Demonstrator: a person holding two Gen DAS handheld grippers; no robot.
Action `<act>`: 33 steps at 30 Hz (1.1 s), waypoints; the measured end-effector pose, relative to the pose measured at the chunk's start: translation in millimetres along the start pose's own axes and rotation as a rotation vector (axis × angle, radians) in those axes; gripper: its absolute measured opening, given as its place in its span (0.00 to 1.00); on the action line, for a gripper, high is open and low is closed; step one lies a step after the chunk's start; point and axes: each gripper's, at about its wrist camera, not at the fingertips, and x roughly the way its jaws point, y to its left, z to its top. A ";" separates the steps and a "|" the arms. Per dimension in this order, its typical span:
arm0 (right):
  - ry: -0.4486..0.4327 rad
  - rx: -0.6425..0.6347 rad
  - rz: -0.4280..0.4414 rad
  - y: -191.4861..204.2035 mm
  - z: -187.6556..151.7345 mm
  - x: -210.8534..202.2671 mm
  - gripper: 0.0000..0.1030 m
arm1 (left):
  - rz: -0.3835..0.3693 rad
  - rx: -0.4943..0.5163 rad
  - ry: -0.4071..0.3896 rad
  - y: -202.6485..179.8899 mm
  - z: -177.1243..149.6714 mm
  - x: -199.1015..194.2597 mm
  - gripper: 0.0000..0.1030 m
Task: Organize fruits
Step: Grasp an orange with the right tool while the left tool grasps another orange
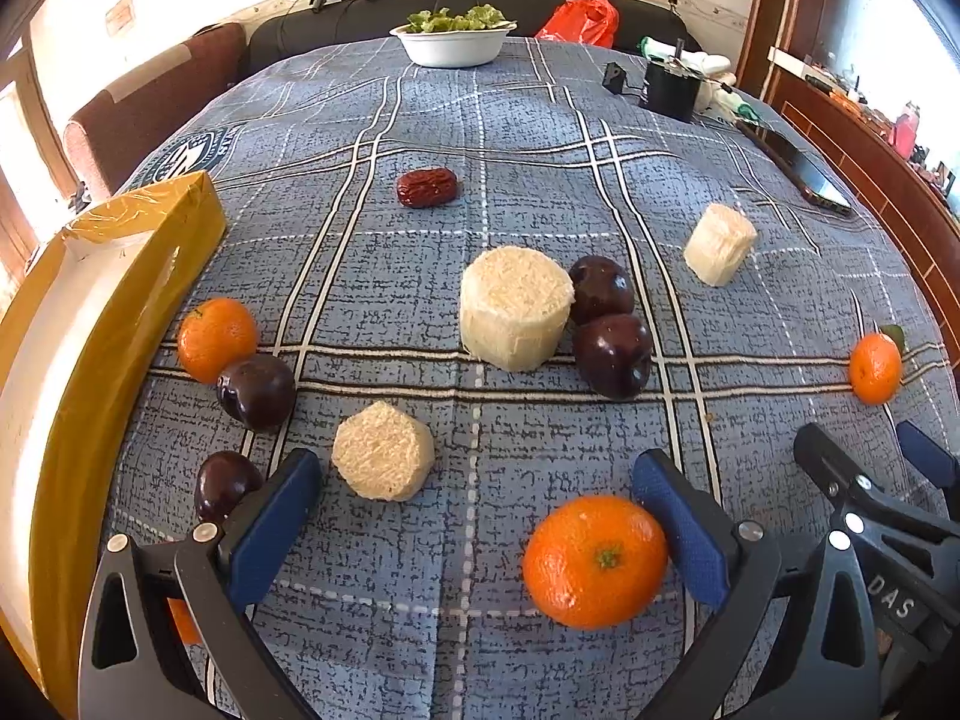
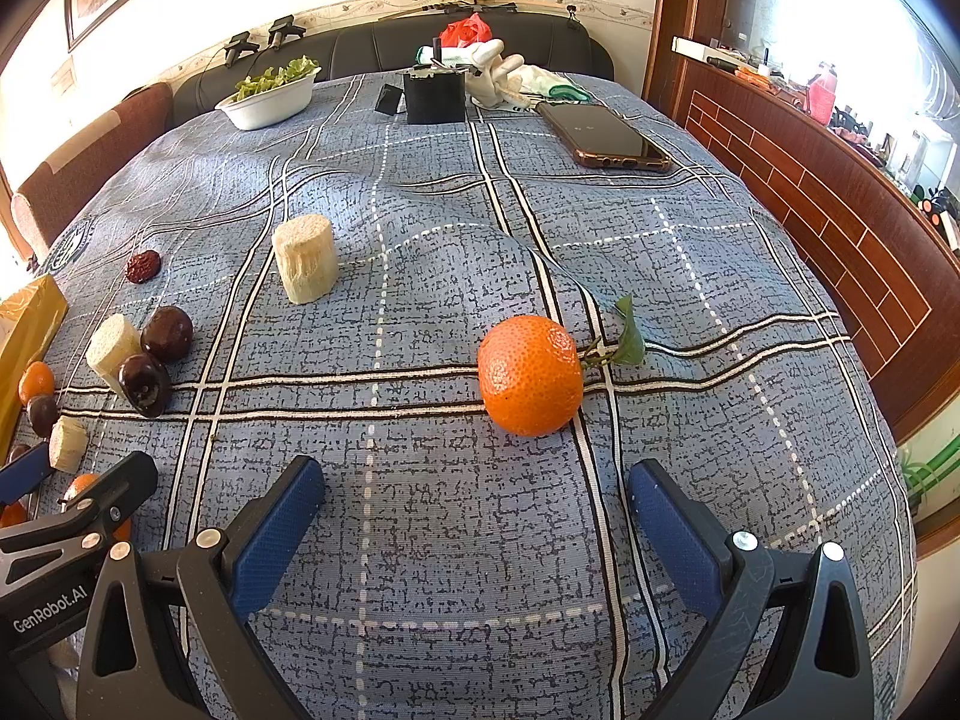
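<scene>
Now, far left sat the yellow box [image 1: 120, 276], a tangerine [image 1: 217, 338] and a plum [image 1: 257, 391] just beside it. Left gripper [image 1: 480, 528] was spread wide, an orange [image 1: 595, 561] touching its right finger. Right gripper [image 2: 477, 531] gaped too, the leafy tangerine [image 2: 531, 383] lying ahead of it.

You held your left gripper [image 1: 474, 516] low with its blue-padded fingers [image 1: 273, 528] spread wide apart. Your right gripper [image 2: 477, 525] sat just beside it, equally low, its jaws likewise parted wide, both pointing forward side by side.
</scene>
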 end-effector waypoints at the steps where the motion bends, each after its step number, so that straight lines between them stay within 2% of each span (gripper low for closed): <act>1: 0.000 0.001 0.001 0.5 -0.2 0.1 1.00 | -0.006 0.004 0.006 0.2 -1.1 -1.1 1.00; 2: 0.000 0.001 0.002 -0.1 0.5 -0.2 1.00 | -0.015 0.003 0.016 0.7 -2.1 -2.8 1.00; 5: 0.001 0.003 0.005 -1.0 1.0 0.1 1.00 | -0.142 -0.047 0.019 13.3 -4.9 -23.8 0.85; 7: 0.002 -0.002 0.008 -2.2 1.1 -0.7 1.00 | -0.188 -0.075 -0.046 29.0 -6.1 -53.1 0.84; 8: 0.005 -0.007 0.013 -3.4 -0.6 -1.5 1.00 | -0.196 -0.087 -0.104 40.2 -7.2 -73.0 0.84; 10: 0.031 -0.023 0.027 -4.3 1.4 -0.9 1.00 | -0.185 -0.092 -0.209 60.2 -10.1 -108.8 0.84; 13: 0.060 -0.039 0.030 -3.3 2.4 0.0 1.00 | -0.106 -0.088 -0.370 92.4 -22.3 -160.2 0.85; 16: 0.071 -0.050 0.030 -2.3 2.3 -0.4 1.00 | -0.016 -0.096 -0.473 122.6 -34.5 -192.6 0.87; 17: 0.079 -0.055 0.029 -1.9 3.0 -0.6 0.98 | -0.004 -0.103 -0.486 133.6 -38.3 -198.1 0.93; 18: 0.089 -0.058 0.019 -1.8 3.9 -1.7 0.98 | -0.009 -0.114 -0.486 144.4 -38.7 -199.4 0.99; 20: 0.040 -0.042 0.006 -1.0 3.2 -19.9 0.98 | -0.036 -0.140 -0.470 159.9 -43.2 -194.2 1.00; 22: -0.050 -0.049 0.075 7.5 1.4 -47.5 0.98 | -0.082 -0.159 -0.421 171.2 -47.1 -176.3 1.00; 25: -0.104 -0.096 0.196 29.6 -4.0 -71.2 0.98 | -0.133 -0.127 -0.344 165.4 -56.5 -147.4 0.99; 26: -0.108 -0.113 0.232 37.1 -6.0 -74.6 0.98 | -0.143 -0.107 -0.332 159.9 -60.9 -142.2 0.91; 27: -0.112 -0.129 0.262 43.9 -8.0 -76.4 0.98 | -0.154 -0.067 -0.313 151.9 -63.5 -133.7 0.79; 29: -0.120 -0.166 0.326 60.1 -12.2 -79.0 0.97 | -0.181 -0.007 -0.275 137.5 -63.7 -121.3 0.64; 30: -0.120 -0.175 0.350 66.8 -14.3 -79.6 0.91 | -0.204 0.023 -0.251 130.6 -63.7 -114.1 0.58; 31: -0.113 -0.189 0.388 75.4 -15.2 -78.2 0.85 | -0.211 0.039 -0.239 126.1 -64.3 -109.5 0.58; 33: -0.083 -0.207 0.417 86.3 -14.8 -70.6 0.65 | -0.212 0.067 -0.220 119.8 -61.4 -99.4 0.58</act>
